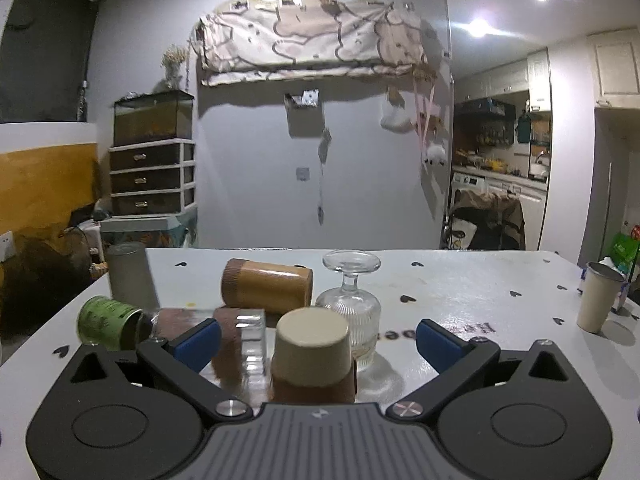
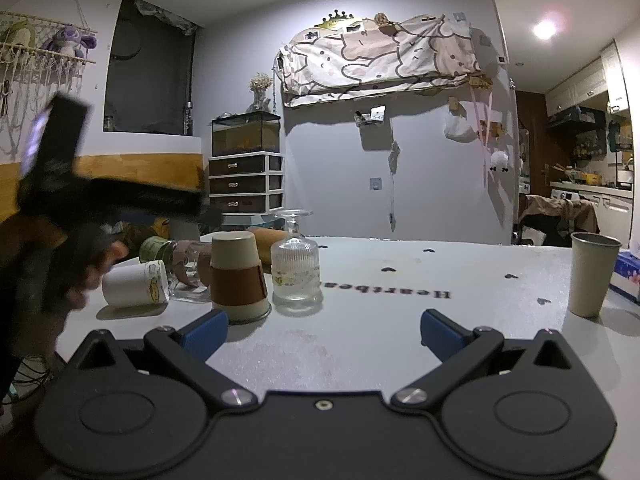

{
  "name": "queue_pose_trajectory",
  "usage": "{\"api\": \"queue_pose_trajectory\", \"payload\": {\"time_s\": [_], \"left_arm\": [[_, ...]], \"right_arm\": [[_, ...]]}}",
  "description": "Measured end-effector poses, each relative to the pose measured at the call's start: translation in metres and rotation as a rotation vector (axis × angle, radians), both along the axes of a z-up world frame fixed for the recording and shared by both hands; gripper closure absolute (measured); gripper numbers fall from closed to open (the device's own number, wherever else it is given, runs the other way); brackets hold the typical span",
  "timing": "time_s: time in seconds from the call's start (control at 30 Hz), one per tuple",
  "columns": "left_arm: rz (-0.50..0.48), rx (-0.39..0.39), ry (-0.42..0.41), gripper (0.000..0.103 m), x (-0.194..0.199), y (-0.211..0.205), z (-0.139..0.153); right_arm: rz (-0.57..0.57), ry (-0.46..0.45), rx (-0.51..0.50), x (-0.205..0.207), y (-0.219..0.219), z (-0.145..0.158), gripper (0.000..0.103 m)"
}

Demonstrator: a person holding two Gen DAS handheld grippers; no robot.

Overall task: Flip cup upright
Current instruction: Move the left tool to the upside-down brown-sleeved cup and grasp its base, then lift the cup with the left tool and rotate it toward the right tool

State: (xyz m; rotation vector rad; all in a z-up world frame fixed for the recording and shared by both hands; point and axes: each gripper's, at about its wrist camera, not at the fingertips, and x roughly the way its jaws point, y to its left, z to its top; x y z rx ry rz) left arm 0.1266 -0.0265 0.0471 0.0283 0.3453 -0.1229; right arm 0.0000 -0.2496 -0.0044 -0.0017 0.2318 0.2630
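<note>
Tool jaws on both sides stand wide apart and hold nothing. Left tool sits low over the worktop, with the upside-down beige cup, brown sleeve around it, between its blue fingers and untouched by either. Just behind the cup stands an inverted ribbed glass; a wooden cylinder lies on its side beyond. Right tool hovers over bare worktop, the cup ahead to its left. An upright beige tumbler stands well apart to the right.
</note>
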Motion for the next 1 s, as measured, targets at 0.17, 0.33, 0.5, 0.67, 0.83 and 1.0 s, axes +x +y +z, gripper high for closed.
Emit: {"api": "queue_pose_trajectory", "payload": {"time_s": [0.17,0.33,0.5,0.67,0.83,1.0], "left_arm": [[0.008,0.008,0.070,0.018,0.036,-0.006,-0.006],[0.022,0.029,0.121,0.020,0.056,-0.007,-0.017],[0.030,0.051,0.146,0.022,0.064,-0.009,-0.023],[0.023,0.056,0.151,0.043,0.065,-0.008,-0.024],[-0.028,0.057,0.142,0.044,0.057,-0.012,-0.019],[-0.135,0.050,0.094,0.044,0.038,-0.032,-0.005]], "right_arm": [[0.016,0.019,-0.013,-0.004,0.003,-0.010,0.000],[0.020,0.031,-0.009,-0.006,0.001,-0.015,0.000],[0.011,0.035,-0.001,-0.006,-0.002,-0.017,0.000],[0.011,0.039,0.006,-0.006,-0.004,-0.017,0.000],[0.013,0.040,0.009,-0.005,-0.004,-0.018,0.000],[0.025,0.034,0.008,-0.005,-0.002,-0.017,0.002]]}}
